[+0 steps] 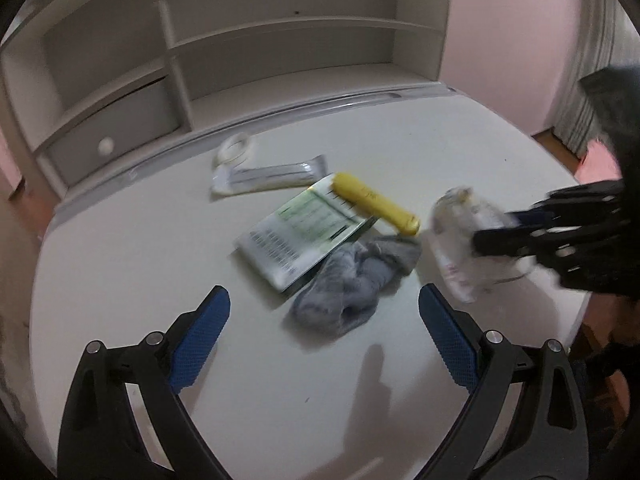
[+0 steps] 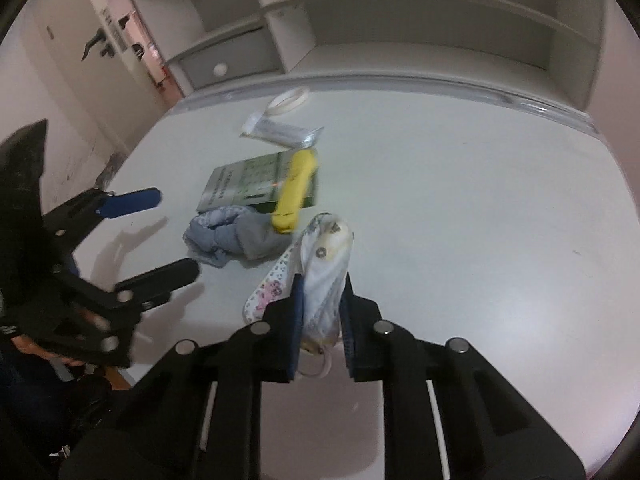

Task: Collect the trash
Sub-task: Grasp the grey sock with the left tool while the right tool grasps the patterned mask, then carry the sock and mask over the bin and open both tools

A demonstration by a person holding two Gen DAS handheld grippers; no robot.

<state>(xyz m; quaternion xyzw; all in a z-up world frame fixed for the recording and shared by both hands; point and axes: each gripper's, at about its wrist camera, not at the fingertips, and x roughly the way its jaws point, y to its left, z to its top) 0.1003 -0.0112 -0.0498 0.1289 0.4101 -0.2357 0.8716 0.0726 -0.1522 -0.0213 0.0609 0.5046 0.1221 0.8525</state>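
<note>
1. Desk (image 1: 120,240) had open white surface near its front edge and across the right half; the right edge dropped off to wood floor (image 1: 560,148) in the left wrist view.
2. Back of the desk ran into a white shelf unit (image 1: 280,52) with a drawer (image 1: 116,136) at lower left. Pink wall (image 1: 508,20) sat to the right of it, and a door (image 2: 68,52) showed off the left side in the right wrist view.
3. Right gripper (image 2: 322,304) was pinched nearly closed on a crumpled white patterned wrapper (image 2: 326,264); it looked lifted just off the surface, but blur made that uncertain.
4. Left gripper (image 1: 324,320) was spread wide, holding nothing, above the front of the desk.
5. Clutter sat mid-desk: grey cloth (image 1: 356,284) just ahead of the left gripper, touching a green-and-white booklet (image 1: 300,228).
6. Yellow tube (image 1: 376,202) lay across the booklet's far corner.
7. Behind those lay a long clear packet (image 1: 272,178), with a white tape roll (image 1: 236,148) near the back edge.
8. The held wrapper was just right of the cloth and yellow tube.
</note>
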